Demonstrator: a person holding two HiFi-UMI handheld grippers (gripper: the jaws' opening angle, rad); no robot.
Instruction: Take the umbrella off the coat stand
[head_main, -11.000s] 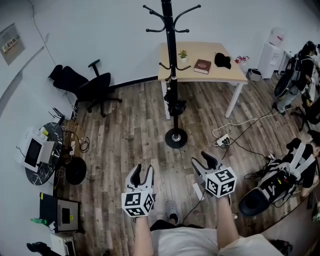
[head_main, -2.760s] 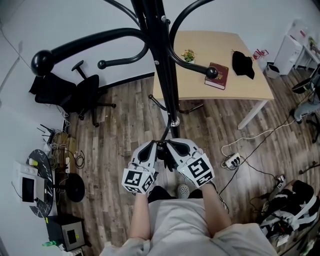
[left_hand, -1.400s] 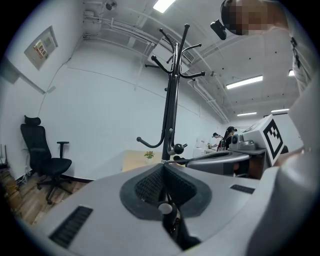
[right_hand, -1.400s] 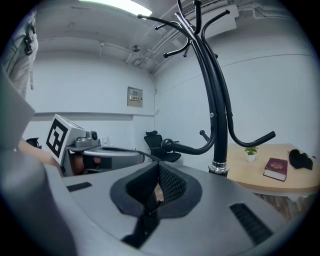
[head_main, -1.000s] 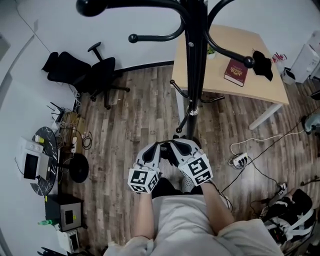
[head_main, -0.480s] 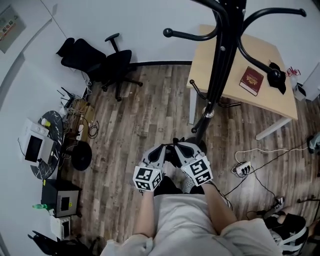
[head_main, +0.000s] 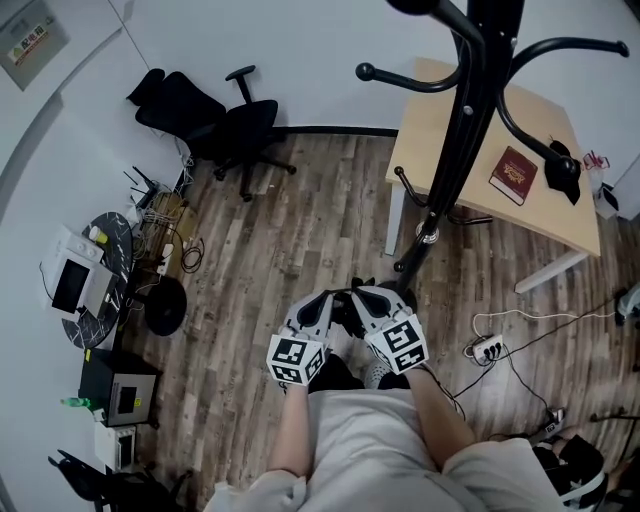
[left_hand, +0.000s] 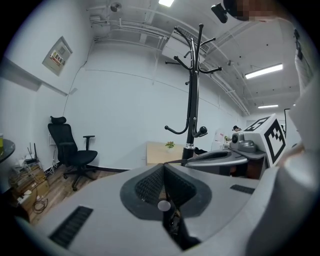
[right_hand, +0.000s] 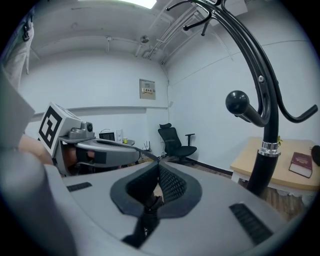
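Observation:
The black coat stand (head_main: 455, 140) rises at the upper right of the head view, its hooks bare. Its pole also shows in the left gripper view (left_hand: 192, 100) and, close by, in the right gripper view (right_hand: 267, 125). My left gripper (head_main: 325, 300) and right gripper (head_main: 362, 297) are pressed side by side just in front of my body, both shut. Between them hangs the dark folded umbrella (head_main: 345, 313), off the stand. A black piece of the umbrella (left_hand: 176, 227) shows under the shut left gripper (left_hand: 162, 170), and a black piece of it (right_hand: 147, 212) under the shut right gripper (right_hand: 157, 172).
A wooden desk (head_main: 440, 110) behind the stand carries a red book (head_main: 514, 175) and a black cap (head_main: 563, 170). A black office chair (head_main: 240, 125) stands at the back wall. A power strip (head_main: 485, 347) with cables lies right of me. A cluttered round table (head_main: 100, 290) is at left.
Both grippers stay shut together on the umbrella and have drawn a little back from the pole and lower. The coat stand has slid rightward in the head view.

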